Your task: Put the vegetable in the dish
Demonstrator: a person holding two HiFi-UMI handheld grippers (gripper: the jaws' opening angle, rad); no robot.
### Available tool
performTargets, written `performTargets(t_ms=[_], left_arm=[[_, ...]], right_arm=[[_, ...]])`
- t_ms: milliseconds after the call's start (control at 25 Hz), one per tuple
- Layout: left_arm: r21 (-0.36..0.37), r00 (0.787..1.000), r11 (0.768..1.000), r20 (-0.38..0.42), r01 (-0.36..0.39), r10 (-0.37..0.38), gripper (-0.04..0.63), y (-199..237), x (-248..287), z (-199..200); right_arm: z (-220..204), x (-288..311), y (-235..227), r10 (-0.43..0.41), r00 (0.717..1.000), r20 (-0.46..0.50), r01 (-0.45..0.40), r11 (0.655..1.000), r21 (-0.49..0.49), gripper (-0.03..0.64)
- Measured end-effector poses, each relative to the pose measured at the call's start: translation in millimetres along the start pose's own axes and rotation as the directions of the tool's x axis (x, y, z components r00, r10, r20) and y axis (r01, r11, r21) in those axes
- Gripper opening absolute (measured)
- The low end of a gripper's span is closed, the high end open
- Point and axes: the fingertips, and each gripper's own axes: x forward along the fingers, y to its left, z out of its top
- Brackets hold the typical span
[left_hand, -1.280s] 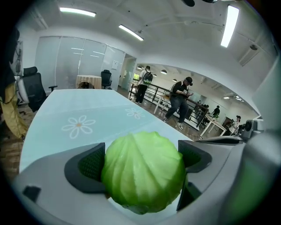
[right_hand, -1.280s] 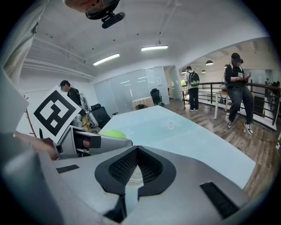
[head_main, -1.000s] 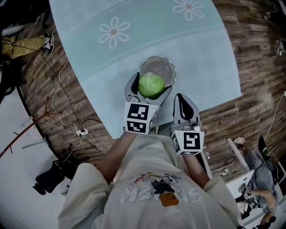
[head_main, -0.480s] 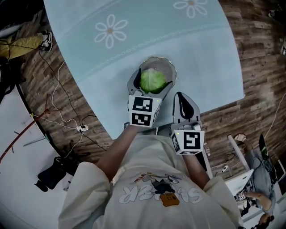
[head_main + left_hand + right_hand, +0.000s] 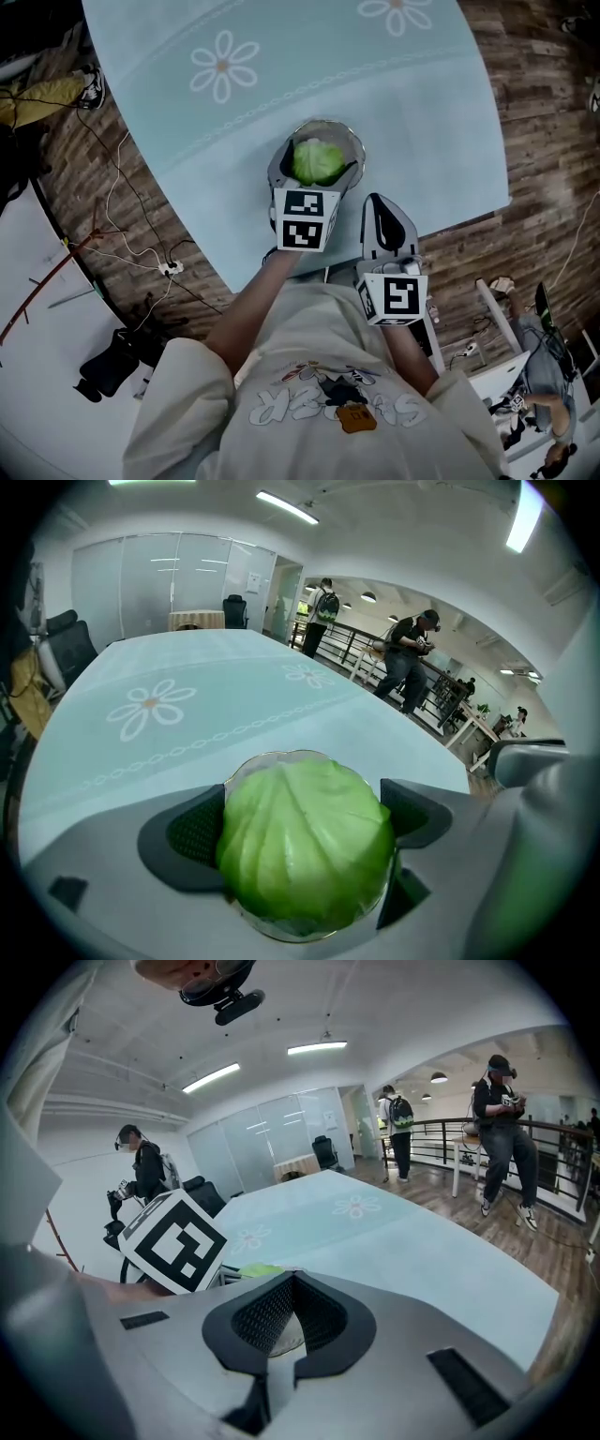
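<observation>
Glossy green cabbage (image 5: pixel 305 850), clear glass dish (image 5: pixel 349 142), smooth matt tablecloth (image 5: pixel 403 89), grainy wood-plank floor (image 5: pixel 539 112)

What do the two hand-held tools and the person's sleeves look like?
The left claw and right claw are pale grey shells with black ribbed pads inside. Each carries a white cube printed with black square markers. The person wears a light short-sleeved shirt with a cartoon print.

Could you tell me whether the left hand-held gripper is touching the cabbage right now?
Touching. The left gripper view shows the left hand-held gripper with its two jaws pressed against opposite sides of the cabbage, with no gap.
</observation>
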Motion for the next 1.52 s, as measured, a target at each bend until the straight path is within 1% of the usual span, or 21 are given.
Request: performTargets(t_ms=[240, 360, 440, 520, 920, 1200, 1440, 1520], left_arm=[[-0.006, 1.0, 1.0, -0.006, -0.01, 0.01, 0.523, 4.4, 0.3, -3.1], [-0.026, 0.999, 0.999, 0.042, -0.028, 0.029, 0.522, 10.1, -2.4, 3.8], [-0.047, 0.995, 0.998, 0.093, -0.029, 0.034, 0.495, 13.5, -7.4, 14.5], [-0.047, 0.992, 0.998, 0.122, -0.031, 0.036, 0.488, 15.2, -10.7, 22.6], [-0.028, 0.991, 0.999, 0.124, -0.038, 0.041, 0.465, 14.1, -20.0, 20.5], [-0.03, 0.989, 0.999, 0.143, -0.034, 0.038, 0.448, 13.2, -31.2, 22.9], [-0.021, 0.989, 0.999, 0.145, -0.031, 0.034, 0.398, 10.7, -43.8, 22.0], [-0.017, 0.988, 0.999, 0.153, -0.029, 0.031, 0.367, 9.1, -50.3, 21.8]], right_arm=[[0.0, -5.2, 0.4, -0.001, 1.0, 0.003, 0.001, 1.0, -0.004, 0.021], [-0.1, -6.4, -3.2, -0.007, 1.0, 0.002, 0.007, 1.0, 0.004, 0.021], [2.7, -7.6, -3.0, -0.001, 1.0, 0.008, 0.001, 1.0, 0.006, 0.021], [5.6, -9.2, -1.2, 0.008, 1.0, 0.017, -0.008, 1.0, 0.001, 0.023], [3.3, -16.1, 1.9, -0.002, 1.0, 0.027, 0.002, 1.0, -0.002, 0.021], [5.3, -24.3, 10.0, 0.003, 0.999, 0.045, -0.002, 1.0, -0.021, 0.021], [7.5, -32.8, 16.1, -0.001, 0.998, 0.061, 0.003, 1.0, -0.029, 0.021], [7.4, -35.5, 17.7, -0.005, 0.998, 0.065, 0.007, 1.0, -0.031, 0.021]])
